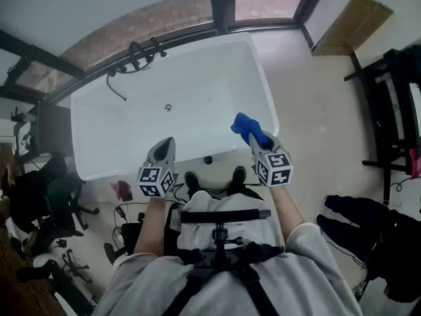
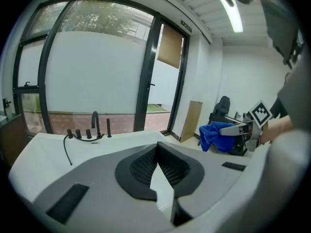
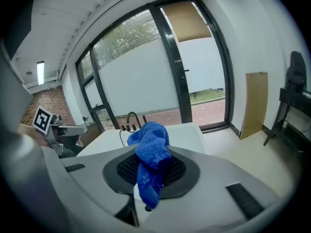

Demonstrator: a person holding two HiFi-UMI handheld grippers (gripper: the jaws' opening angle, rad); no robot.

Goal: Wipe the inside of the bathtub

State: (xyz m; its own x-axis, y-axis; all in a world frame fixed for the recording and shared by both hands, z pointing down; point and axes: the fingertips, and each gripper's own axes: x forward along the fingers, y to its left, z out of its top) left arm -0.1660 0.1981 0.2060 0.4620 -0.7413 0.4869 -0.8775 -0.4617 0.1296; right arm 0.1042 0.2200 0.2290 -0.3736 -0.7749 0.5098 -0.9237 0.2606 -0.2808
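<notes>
- White rectangular bathtub [image 1: 197, 84]: lengthwise across the head view, just ahead of the person's feet; small round metal drain [image 1: 168, 108] in its floor.
- Black faucet set with hose [image 1: 135, 54]: on the far rim, towards the tub's left end.
- Bright blue terry cloth [image 3: 151, 152]: bunched and clamped in the right gripper [image 1: 258, 142], one end sticking up past the tips, the other hanging below; held over the tub's near right part.
- Right gripper jaws: pressed on the cloth from both sides.
- Left gripper [image 2: 156, 147]: over the near rim, left of the right gripper and well apart from it; jaw tips together, nothing between them.
- Tall black-framed glass doors [image 3: 194, 67]: beyond the tub.
- Flat brown cardboard panel [image 1: 345, 25]: leaning against the wall, right of the tub.
- Black office chair [image 1: 62, 199]: on the floor at the person's left.
</notes>
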